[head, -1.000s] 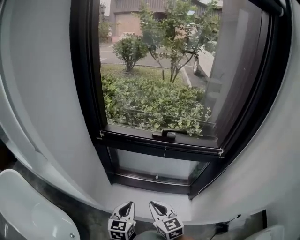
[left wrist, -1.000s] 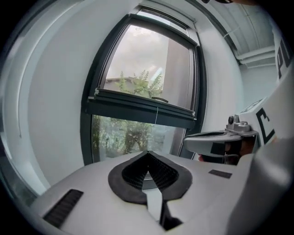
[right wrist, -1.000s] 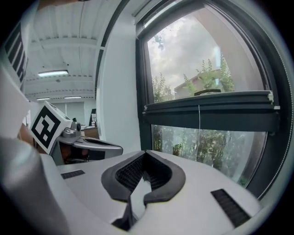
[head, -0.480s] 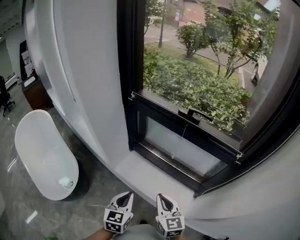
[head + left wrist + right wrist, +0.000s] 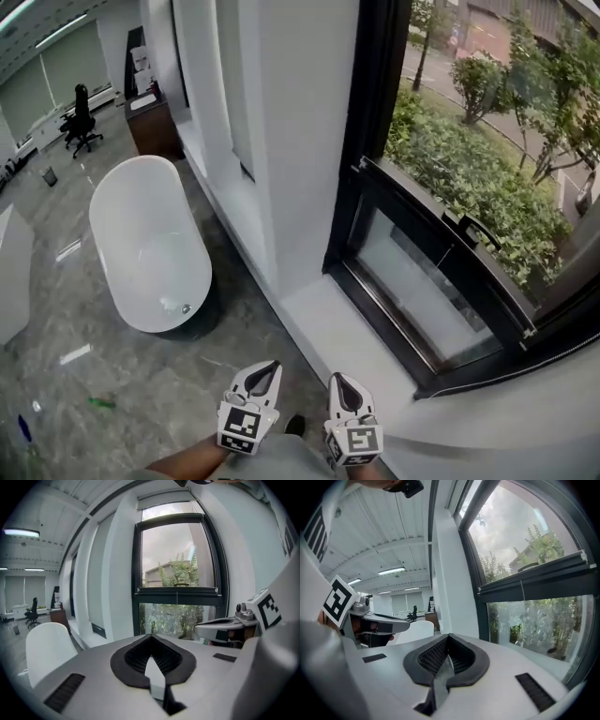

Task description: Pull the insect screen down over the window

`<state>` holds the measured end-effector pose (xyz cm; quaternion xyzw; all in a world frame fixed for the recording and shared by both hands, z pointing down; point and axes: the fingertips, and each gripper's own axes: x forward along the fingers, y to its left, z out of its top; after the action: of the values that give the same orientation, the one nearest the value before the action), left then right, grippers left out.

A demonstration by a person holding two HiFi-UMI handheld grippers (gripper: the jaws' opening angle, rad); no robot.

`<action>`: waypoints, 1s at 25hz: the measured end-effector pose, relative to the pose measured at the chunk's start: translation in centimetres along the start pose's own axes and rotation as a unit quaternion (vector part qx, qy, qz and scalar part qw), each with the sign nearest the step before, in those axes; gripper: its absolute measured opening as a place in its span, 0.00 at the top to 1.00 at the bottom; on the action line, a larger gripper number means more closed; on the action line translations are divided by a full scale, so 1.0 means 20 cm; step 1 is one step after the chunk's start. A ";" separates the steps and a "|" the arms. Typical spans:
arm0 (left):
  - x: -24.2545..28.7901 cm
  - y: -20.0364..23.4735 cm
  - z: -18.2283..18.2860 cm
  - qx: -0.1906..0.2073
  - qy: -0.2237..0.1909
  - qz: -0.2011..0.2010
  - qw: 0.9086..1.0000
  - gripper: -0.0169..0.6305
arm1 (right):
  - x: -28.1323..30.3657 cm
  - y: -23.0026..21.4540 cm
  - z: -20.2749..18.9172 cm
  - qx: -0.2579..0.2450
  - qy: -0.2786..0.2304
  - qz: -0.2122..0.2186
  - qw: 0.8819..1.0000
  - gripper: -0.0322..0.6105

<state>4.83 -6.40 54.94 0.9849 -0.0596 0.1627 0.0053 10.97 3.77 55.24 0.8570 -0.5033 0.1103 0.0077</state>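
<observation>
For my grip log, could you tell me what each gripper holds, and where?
Nothing is held: the left gripper and right gripper are both shut, empty.

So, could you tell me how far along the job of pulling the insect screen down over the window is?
Done: cannot tell; no mesh shows plainly over the window, and its handle sits on the middle bar. In hand: nothing; the left claw and right claw are both shut, empty and apart from the window. Left: possibly the whole pull.

I see a white oval bathtub (image 5: 150, 244) on grey marble floor (image 5: 122, 384). Black office chair (image 5: 82, 117) well behind it.
</observation>
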 end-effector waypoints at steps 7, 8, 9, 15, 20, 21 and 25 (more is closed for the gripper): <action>-0.57 0.38 -0.14 -0.020 -0.015 0.121 0.992 0.95 | 0.10 0.61 0.03 -0.046 -0.010 0.118 0.992 0.94; -0.67 0.42 -0.16 -0.024 -0.021 0.141 0.989 0.95 | 0.10 0.73 0.03 -0.053 -0.008 0.136 0.989 0.94; -0.78 0.46 -0.18 -0.027 -0.025 0.160 0.986 0.95 | 0.09 0.84 0.03 -0.058 -0.005 0.153 0.986 0.94; -1.46 0.66 -0.34 -0.036 -0.046 0.248 0.967 0.95 | -0.08 1.50 -0.03 -0.064 0.006 0.221 0.973 0.94; -1.91 0.70 -0.53 -0.062 -0.047 0.289 0.954 0.95 | -0.25 1.89 -0.08 -0.081 0.003 0.240 0.967 0.94; -1.97 0.71 -0.57 -0.064 -0.044 0.296 0.952 0.95 | -0.28 1.95 -0.08 -0.083 0.002 0.243 0.967 0.94; -2.19 0.72 -0.65 -0.088 -0.046 0.318 0.943 0.95 | -0.39 2.15 -0.09 -0.094 0.005 0.260 0.961 0.94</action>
<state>-42.21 -15.30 53.15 0.9168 -0.3837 0.1041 0.0369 -30.14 -10.52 51.23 0.6913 -0.7169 0.0648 0.0622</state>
